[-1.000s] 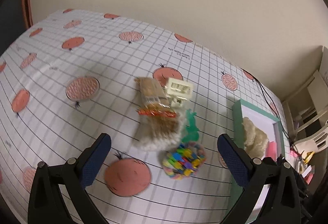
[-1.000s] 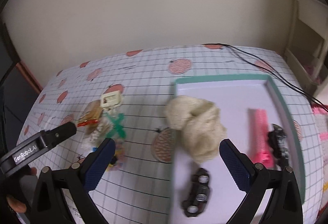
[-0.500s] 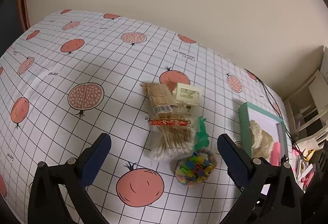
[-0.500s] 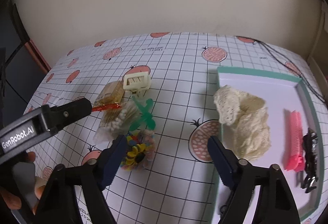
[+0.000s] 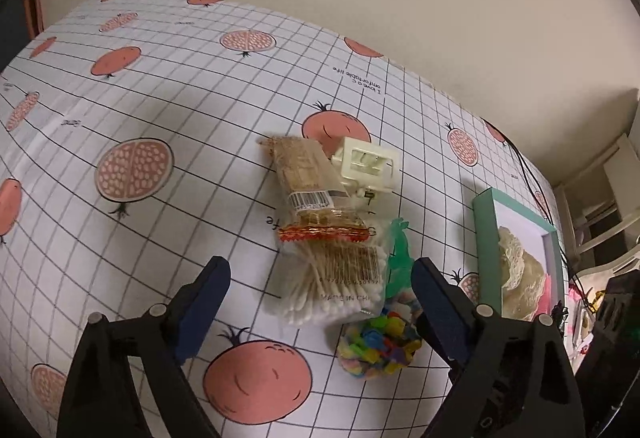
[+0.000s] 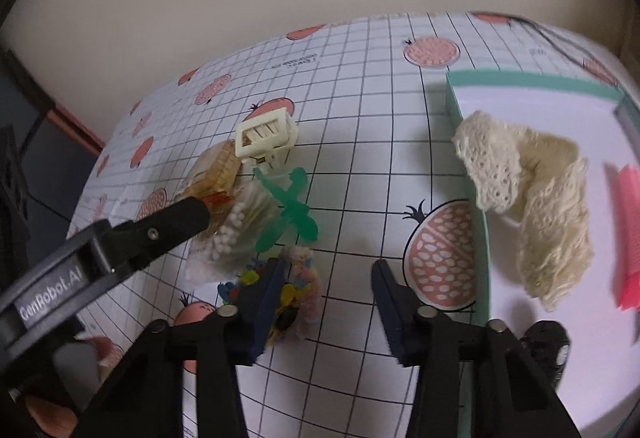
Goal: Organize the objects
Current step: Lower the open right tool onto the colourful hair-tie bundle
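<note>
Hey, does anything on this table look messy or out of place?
Yes: the cream crocheted cloth hangs over the green tray's wall instead of lying fully inside, and the cotton-swab packet overlaps the toothpick packet.

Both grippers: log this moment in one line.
left gripper: open, over swab pack | right gripper: open, by bead bag | tray: holds lace cloth, pink comb

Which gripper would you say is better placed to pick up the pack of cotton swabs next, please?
Left, probably. The left gripper is open with the cotton swab pack lying between its fingers. The right gripper is open nearer the bag of colourful beads and the tray.
</note>
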{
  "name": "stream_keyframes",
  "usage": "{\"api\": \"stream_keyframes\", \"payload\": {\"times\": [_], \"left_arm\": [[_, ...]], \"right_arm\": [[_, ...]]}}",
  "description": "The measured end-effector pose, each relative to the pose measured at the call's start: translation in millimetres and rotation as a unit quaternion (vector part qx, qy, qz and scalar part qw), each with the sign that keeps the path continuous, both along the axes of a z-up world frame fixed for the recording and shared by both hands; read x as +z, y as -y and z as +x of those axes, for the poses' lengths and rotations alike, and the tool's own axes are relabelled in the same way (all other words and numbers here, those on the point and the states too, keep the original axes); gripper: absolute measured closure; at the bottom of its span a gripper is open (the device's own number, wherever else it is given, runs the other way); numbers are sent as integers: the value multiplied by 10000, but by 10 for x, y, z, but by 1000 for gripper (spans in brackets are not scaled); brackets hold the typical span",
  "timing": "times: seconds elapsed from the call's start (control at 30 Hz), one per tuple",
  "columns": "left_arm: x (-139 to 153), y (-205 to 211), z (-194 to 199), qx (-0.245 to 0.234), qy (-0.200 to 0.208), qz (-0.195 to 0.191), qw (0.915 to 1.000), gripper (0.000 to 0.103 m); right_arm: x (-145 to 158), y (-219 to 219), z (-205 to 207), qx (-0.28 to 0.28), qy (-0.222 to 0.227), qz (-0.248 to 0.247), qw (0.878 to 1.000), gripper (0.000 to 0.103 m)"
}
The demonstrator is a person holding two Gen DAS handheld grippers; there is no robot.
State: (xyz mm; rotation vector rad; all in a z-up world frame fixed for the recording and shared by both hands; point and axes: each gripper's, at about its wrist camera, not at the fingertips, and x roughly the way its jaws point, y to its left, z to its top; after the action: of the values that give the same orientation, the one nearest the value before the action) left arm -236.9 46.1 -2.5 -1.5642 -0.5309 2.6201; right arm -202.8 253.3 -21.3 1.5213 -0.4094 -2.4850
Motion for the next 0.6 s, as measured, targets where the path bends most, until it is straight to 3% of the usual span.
{"api": "stream_keyframes", "payload": {"times": [0.07, 0.27, 0.37, 0.6], "left_arm": [[-31, -26, -25, -30, 25, -14, 10000, 20], [-120, -74, -64, -70, 94, 5, 9999, 23], [-167, -99, -75, -92, 155, 33, 9998, 32], [-219, -145, -52, -90, 258, 52, 9996, 38]], "right_arm": [[-45, -13, -20, -54, 72, -166, 9998, 61], [-72, 27, -35, -31, 94, -289, 9995, 71], [-79, 27, -37, -41, 107, -391, 9992, 77], [-64, 43, -25, 17, 100, -527, 9986, 90]]}}
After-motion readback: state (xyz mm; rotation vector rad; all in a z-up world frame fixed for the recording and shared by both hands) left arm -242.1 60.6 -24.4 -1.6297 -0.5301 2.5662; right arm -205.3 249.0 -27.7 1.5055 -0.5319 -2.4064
